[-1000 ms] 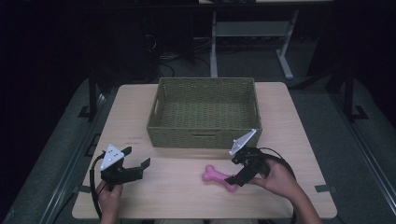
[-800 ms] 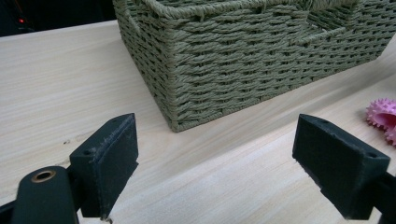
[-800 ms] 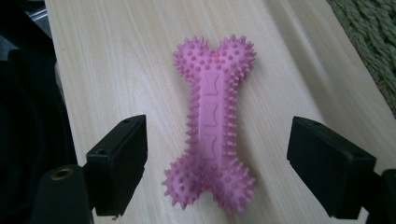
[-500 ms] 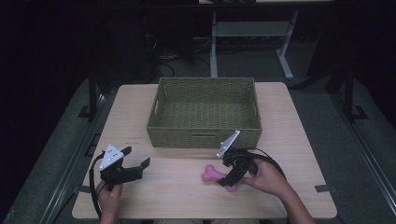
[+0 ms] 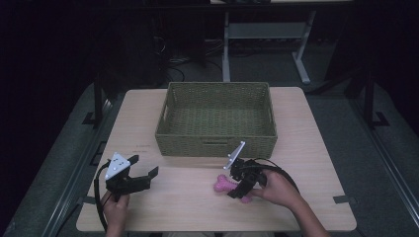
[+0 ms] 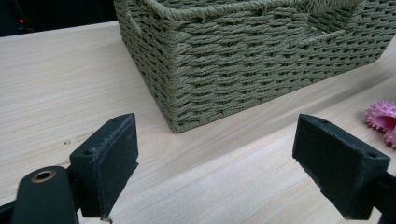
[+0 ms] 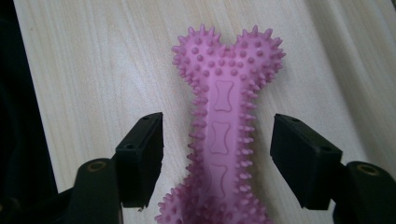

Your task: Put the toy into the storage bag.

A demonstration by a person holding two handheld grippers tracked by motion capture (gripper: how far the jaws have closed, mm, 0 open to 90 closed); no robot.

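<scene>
From the high view I can make out only part of the pink spiky rubber bone-shaped toy (image 5: 223, 184), since my right gripper (image 5: 240, 186) covers its near end, and the right gripper view cuts the toy (image 7: 223, 126) off at the bottom edge. It lies flat on the pale wooden worktop (image 5: 316, 163), in front of the green woven rectangular basket (image 5: 216, 144) and apart from it. My right hand (image 5: 276, 190) reaches in from the lower right with the gripper tipped down toward the toy; its jaws straddle the shaft with a gap on both sides, so they are released and touch nothing. They have just been closing, with the toy between them. My left gripper (image 5: 132, 178) sits low at the near left of the worktop, held level in the left hand (image 5: 116, 207) and aimed toward the basket's corner (image 6: 175, 100), jaws spread wide with nothing between them. Compared with a second ago, the right gripper has shifted leftward and down over the toy, while the left has kept its place.
</scene>
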